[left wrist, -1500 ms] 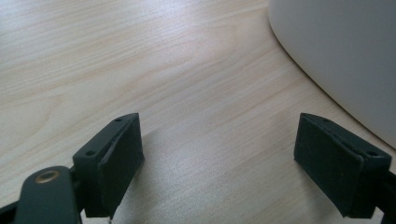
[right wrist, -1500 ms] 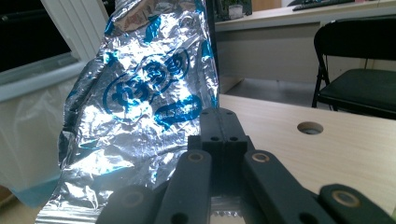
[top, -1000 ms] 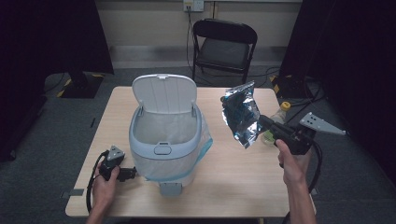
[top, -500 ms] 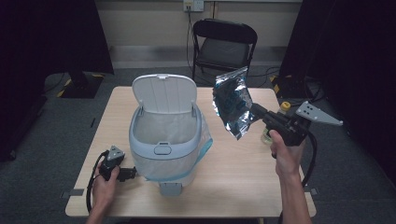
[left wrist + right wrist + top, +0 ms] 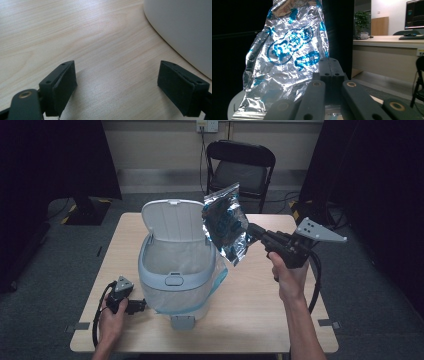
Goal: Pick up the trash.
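A crinkled silver foil bag [image 5: 225,222] with blue print hangs in the air over the right rim of the white bin [image 5: 172,270], whose lid [image 5: 172,220] stands up. My right gripper [image 5: 252,230] is shut on the bag's edge. In the right gripper view the bag [image 5: 287,57] rises left of the closed jaws [image 5: 331,67]. My left gripper [image 5: 137,306] rests on the table beside the bin's lower left. Its jaws [image 5: 116,85] stand open over bare wood, with the bin's wall [image 5: 185,30] at the right.
The bin holds a clear liner and has a foot pedal [image 5: 182,322] at its front. The wooden table [image 5: 260,320] has bare room right of the bin. A black folding chair [image 5: 240,167] stands behind the table's far edge.
My right gripper has carried the foil bag up and leftward, from beside the bin to over its right rim. The left gripper has stayed put.
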Motion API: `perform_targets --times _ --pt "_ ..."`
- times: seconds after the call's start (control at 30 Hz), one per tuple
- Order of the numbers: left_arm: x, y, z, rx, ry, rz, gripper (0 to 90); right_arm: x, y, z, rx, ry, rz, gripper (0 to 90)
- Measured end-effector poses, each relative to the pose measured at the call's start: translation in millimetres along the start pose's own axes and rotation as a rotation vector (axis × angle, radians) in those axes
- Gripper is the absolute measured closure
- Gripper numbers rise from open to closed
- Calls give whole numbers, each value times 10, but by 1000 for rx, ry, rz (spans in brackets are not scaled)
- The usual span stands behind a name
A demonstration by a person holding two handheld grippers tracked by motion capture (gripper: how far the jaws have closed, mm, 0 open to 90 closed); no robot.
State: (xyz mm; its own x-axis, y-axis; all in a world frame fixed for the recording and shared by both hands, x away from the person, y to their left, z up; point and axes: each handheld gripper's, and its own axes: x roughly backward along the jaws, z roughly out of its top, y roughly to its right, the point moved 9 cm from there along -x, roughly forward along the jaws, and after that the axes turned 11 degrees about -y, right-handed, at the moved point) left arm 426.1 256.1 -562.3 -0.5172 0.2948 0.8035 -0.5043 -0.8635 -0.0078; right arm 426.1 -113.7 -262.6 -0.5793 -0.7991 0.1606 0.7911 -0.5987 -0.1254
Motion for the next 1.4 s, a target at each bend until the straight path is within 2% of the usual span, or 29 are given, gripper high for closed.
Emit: perform_targets --times 0.43,0.6,0.7,1.17,1.4 --pt "0 1 0 1 0 0 150 -422 -357 203 54 -20 74 900" --pt "0 0 0 1 1 0 150 -600 -456 202 81 -45 88 900" --pt "-2 4 3 5 4 -1 149 -684 -497 185 82 -60 91 900" --pt "0 1 0 2 1 0 149 -927 -636 122 146 -106 54 900" --pt "-2 4 3 5 3 -1 149 -953 -648 104 170 -113 37 900"
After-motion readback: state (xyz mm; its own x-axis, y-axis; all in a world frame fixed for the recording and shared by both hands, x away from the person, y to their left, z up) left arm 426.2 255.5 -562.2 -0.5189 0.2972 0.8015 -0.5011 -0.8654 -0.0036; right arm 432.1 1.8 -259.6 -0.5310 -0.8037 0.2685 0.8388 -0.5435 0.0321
